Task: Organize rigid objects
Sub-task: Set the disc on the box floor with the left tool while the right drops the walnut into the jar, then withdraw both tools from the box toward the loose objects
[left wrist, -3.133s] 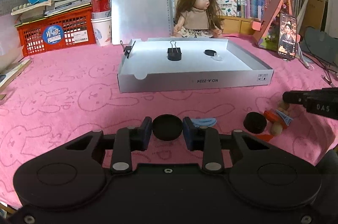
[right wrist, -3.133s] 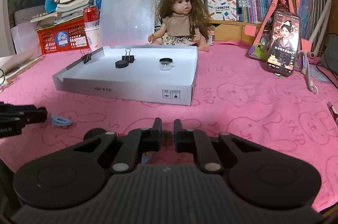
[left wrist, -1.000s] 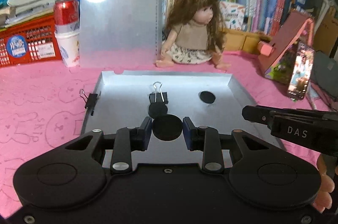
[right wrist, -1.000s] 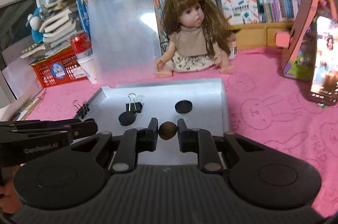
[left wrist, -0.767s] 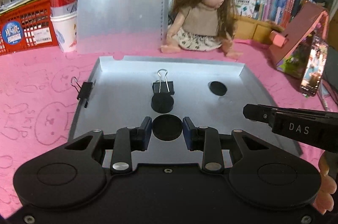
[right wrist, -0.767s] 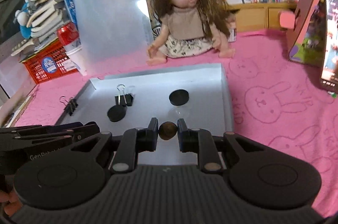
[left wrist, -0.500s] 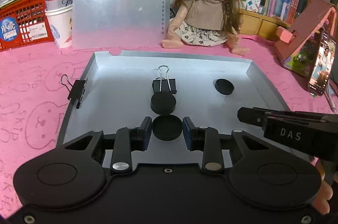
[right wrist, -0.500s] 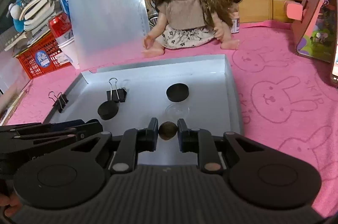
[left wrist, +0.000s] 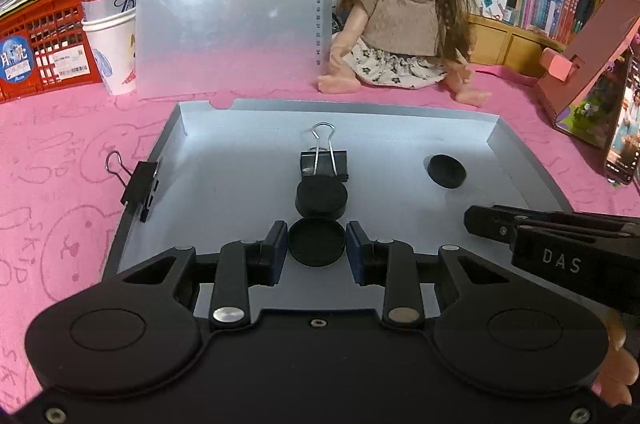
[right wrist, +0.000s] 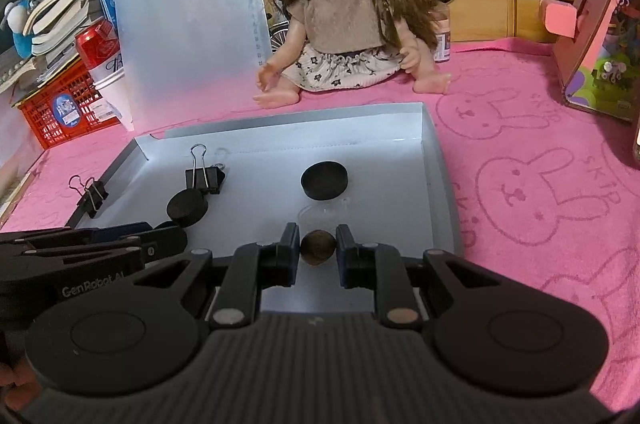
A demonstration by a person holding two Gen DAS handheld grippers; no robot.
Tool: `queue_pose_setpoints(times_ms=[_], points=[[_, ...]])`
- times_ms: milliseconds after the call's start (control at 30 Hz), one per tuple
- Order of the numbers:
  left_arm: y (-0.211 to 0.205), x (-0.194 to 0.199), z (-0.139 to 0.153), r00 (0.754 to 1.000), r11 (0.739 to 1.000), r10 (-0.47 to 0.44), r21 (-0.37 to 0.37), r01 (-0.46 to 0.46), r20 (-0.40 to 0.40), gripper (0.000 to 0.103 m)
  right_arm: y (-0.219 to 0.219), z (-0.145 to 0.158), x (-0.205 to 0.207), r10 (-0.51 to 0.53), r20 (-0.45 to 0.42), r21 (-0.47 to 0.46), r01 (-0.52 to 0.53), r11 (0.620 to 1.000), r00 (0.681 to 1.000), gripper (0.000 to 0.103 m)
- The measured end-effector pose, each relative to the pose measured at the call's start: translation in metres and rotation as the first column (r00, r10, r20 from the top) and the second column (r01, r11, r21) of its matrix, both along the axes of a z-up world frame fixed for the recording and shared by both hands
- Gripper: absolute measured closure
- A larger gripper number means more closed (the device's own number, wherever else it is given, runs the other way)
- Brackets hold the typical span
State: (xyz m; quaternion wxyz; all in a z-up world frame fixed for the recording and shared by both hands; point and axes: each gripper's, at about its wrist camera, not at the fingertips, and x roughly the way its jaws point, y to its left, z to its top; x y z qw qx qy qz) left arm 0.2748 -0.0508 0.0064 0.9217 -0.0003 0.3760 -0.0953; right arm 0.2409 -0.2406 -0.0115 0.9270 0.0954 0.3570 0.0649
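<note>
Black round cap (left wrist: 317, 242) lying flat, rim up, left hand-held gripper (left wrist: 317, 248) clamping it

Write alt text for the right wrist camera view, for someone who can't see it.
The right gripper pinches a small round brown nut over a shallow grey cardboard tray on a pink bunny-print cloth. The tray holds two black round caps and a black binder clip; a long-haired doll sits behind.
</note>
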Motion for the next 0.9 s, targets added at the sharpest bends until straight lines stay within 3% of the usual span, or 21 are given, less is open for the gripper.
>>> queue_pose_setpoints(times_ms=[500, 633, 667, 700, 833, 900], points=[[-0.002, -0.002, -0.003, 0.999, 0.999, -0.002, 0.032, 0.001, 0.033, 0.072, 0.006, -0.002, 0.001, 0.004, 0.03, -0.036, -0.002, 0.999, 1.0, 0.08], [-0.003, -0.003, -0.003, 0.999, 0.999, -0.001, 0.035, -0.001, 0.036, 0.072, 0.008, -0.001, -0.001, 0.004, 0.038, -0.058, -0.002, 0.998, 0.999, 0.075], [-0.004, -0.004, -0.003, 0.999, 0.999, -0.003, 0.038, 0.001, 0.037, 0.072, 0.009, -0.001, -0.002, 0.007, 0.04, -0.067, -0.004, 0.998, 0.999, 0.071], [-0.005, -0.006, -0.003, 0.999, 0.999, -0.006, 0.042, 0.004, 0.039, 0.072, 0.01, -0.001, -0.003, 0.009, 0.041, -0.074, -0.006, 0.997, 0.999, 0.058], [-0.005, -0.011, 0.001, 0.999, 0.999, -0.016, 0.033, 0.015, 0.039, 0.062, 0.011, 0.002, -0.008, 0.011, 0.05, -0.083, -0.007, 0.997, 0.999, 0.056], [-0.004, -0.015, 0.004, 0.999, 0.999, -0.017, 0.033, 0.015, 0.047, 0.061, 0.01, 0.005, -0.01, 0.008, 0.057, -0.079, -0.004, 0.997, 0.998, 0.05]])
